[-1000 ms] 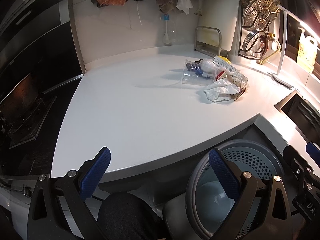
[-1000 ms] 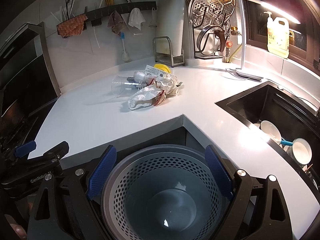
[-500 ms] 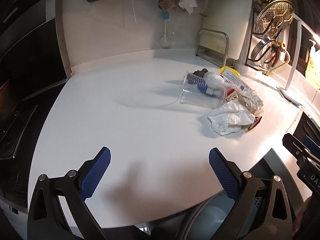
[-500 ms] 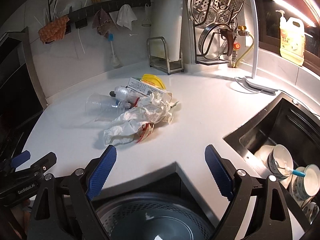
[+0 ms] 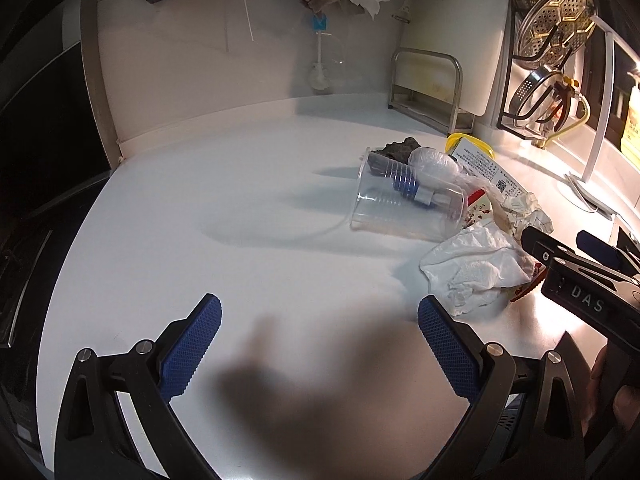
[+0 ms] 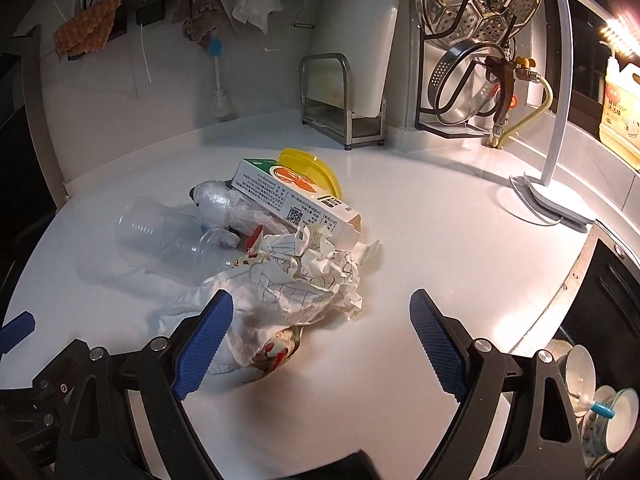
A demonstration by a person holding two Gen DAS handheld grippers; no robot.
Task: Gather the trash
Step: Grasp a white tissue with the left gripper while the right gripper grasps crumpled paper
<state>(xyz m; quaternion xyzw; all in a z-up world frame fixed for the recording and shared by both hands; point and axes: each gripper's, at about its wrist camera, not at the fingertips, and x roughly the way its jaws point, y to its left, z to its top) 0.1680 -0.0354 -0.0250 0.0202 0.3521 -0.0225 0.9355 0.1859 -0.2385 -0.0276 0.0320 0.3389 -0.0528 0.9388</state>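
Observation:
A heap of trash lies on the white counter [image 5: 224, 208]: a clear plastic cup [image 5: 404, 208] on its side, a crumpled white tissue [image 5: 476, 272], crumpled paper [image 6: 316, 276], a white carton [image 6: 292, 196], a yellow lid [image 6: 308, 164] and a clear bag [image 6: 224, 204]. My left gripper [image 5: 320, 348] is open and empty over bare counter, left of the heap. My right gripper [image 6: 320, 340] is open and empty, just in front of the crumpled paper, its left finger [image 6: 204, 344] over the tissue's edge. The right gripper also shows in the left wrist view [image 5: 580, 264].
A steel rack [image 6: 340, 104] and a white cutting board stand at the back. A pot-lid rack [image 6: 476, 60] and a white desk lamp [image 6: 556, 128] stand at the right. A sink with bowls [image 6: 592, 384] lies at the far right. Rags hang on the wall rail.
Both grippers have moved up and forward from over the grey bin to over the counter, closer to the trash heap. The bin has dropped out of view. Both stayed open.

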